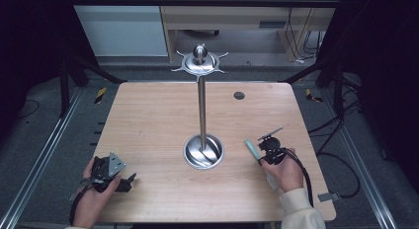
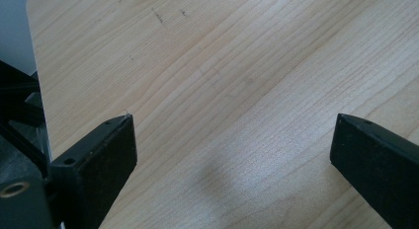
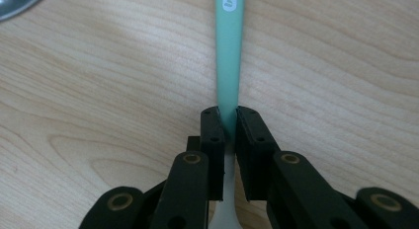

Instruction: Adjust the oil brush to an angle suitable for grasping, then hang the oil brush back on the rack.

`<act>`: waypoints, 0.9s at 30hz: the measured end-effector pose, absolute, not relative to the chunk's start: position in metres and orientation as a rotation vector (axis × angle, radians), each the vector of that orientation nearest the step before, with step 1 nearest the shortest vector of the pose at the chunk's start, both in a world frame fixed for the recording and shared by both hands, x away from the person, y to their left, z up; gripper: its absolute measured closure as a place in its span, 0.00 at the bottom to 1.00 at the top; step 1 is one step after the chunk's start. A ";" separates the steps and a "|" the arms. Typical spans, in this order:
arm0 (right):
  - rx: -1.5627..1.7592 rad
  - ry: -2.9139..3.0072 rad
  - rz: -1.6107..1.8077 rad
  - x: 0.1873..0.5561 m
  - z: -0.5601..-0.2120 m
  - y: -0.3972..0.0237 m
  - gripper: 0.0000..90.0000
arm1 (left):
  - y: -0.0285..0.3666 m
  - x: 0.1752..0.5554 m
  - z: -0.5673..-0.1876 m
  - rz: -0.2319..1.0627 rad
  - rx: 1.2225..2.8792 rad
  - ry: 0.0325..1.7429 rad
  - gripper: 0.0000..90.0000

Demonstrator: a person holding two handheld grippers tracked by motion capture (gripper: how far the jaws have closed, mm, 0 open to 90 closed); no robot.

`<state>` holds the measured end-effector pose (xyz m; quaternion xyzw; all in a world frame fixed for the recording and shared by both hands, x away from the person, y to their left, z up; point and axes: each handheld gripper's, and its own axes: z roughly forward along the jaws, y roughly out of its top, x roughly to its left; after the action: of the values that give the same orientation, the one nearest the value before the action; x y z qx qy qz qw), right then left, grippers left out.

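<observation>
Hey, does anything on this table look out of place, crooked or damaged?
Nothing stands out. The tall steel hook stand rises upright from its round base at the middle of the wooden table. The right tongs are clamped on the mint-green plastic handle; the left tongs are open over bare wood.

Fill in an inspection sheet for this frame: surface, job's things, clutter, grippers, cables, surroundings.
Surface: light wooden table, faint scuff marks, a round dark grommet near the far edge.
Job's things: teal-handled utensil with a white end, lying on the table at the right; steel hanging stand upright at the centre, with a round dished base and a hook ring on top.
Clutter: nothing seen.
Grippers: right gripper shut on the teal handle; left gripper open above bare wood at the table's near left.
Cables: black cable trails from the right gripper; more lie on the floor at the right.
Surroundings: dark frame, grey floor, wooden cabinet behind.
</observation>
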<state>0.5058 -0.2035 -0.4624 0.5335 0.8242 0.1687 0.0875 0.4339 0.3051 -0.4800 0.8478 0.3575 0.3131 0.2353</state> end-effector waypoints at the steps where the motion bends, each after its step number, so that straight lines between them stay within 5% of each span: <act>1: 1.592 2.443 0.513 0.505 -0.461 -0.204 0.92 | 0.305 0.434 -0.480 0.860 2.322 0.982 0.04; 27: 1.469 2.249 0.904 0.510 -0.377 -0.206 0.92 | 0.308 0.433 -0.480 0.872 2.314 1.006 0.04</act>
<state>0.5099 -0.2058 -0.3772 0.5123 0.7841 0.3153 0.1529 0.4325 0.3083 -0.4802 0.8429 0.3662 0.3175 0.2338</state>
